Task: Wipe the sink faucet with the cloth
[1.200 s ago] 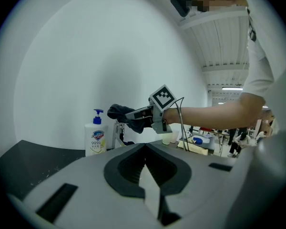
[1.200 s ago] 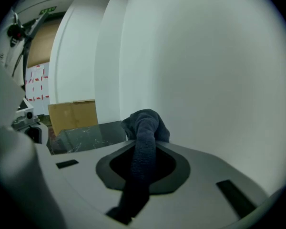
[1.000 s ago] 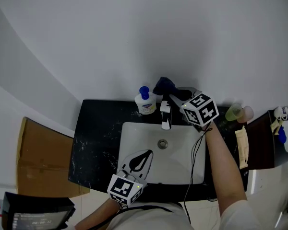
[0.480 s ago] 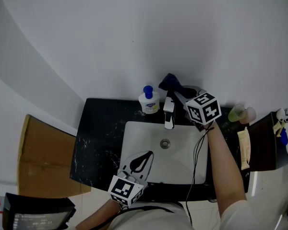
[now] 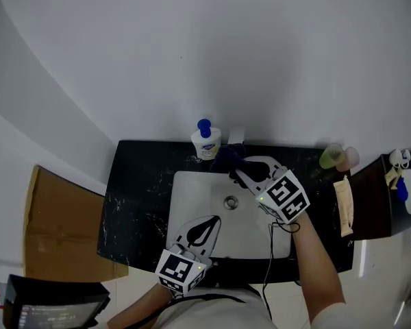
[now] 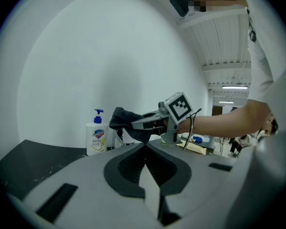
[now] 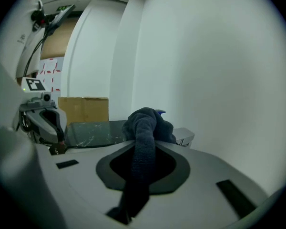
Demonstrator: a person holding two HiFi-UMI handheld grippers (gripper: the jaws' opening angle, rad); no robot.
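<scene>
The right gripper pinches the dark blue terry cloth, which is bunched over the chrome faucet behind the white basin sink. The cloth is probably soft, light and limp, so a gathered fold is the best hold. The left gripper is pressed together and empty.

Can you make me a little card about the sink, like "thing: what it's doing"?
place: white sink set in a black counter
right gripper: shut on the dark blue cloth
cloth: bunched up at the faucet, hiding most of it
left gripper: shut, holding nothing, over the near part of the sink
soap bottle: upright on the counter, left of the faucet
cloth touching faucet: cannot tell
</scene>
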